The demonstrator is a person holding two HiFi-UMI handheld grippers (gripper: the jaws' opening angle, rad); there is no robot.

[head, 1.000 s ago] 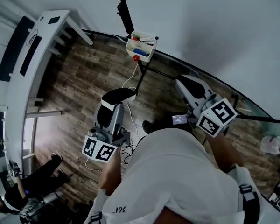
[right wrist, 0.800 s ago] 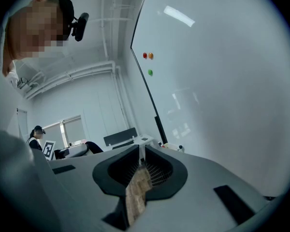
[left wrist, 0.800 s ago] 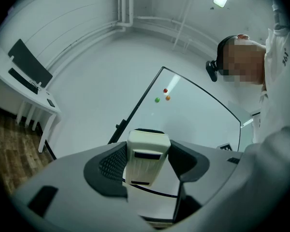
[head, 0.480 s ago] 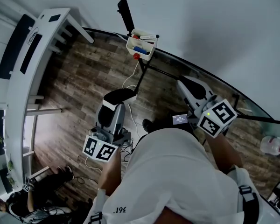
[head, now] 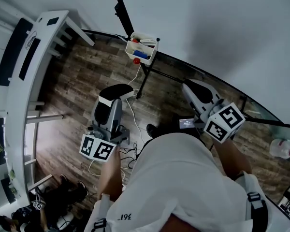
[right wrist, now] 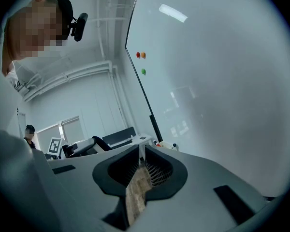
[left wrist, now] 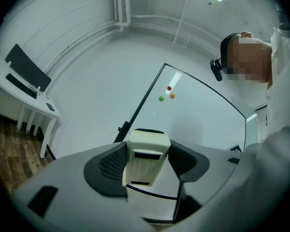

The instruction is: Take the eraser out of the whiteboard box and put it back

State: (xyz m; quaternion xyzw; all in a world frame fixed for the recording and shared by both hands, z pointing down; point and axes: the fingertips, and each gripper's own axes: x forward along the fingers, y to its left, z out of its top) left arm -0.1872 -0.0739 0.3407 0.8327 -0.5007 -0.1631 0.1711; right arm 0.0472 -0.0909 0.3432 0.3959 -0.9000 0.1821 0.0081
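Observation:
My left gripper (head: 113,93) is shut on the eraser (head: 117,89), a cream block with a black felt face. In the left gripper view the eraser (left wrist: 145,158) stands upright between the dark pads (left wrist: 108,167), held out in front of the whiteboard (left wrist: 198,115). The white whiteboard box (head: 141,50), with markers and a red item inside, hangs at the board's lower edge, up and to the right of the eraser and well apart from it. My right gripper (head: 187,87) is shut with nothing between its jaws, near the board; the box (right wrist: 167,145) shows beyond it.
A white desk (head: 34,57) runs along the left. Cables (head: 130,151) lie on the wooden floor by the black stand leg (head: 144,79). Another person (head: 34,211) is at the bottom left. A plastic bottle (head: 282,150) sits at the right. Coloured magnets (left wrist: 169,88) stick to the board.
My left gripper has shifted a little to the left with the eraser still in it. The right gripper has stayed put. The person at the bottom left has moved.

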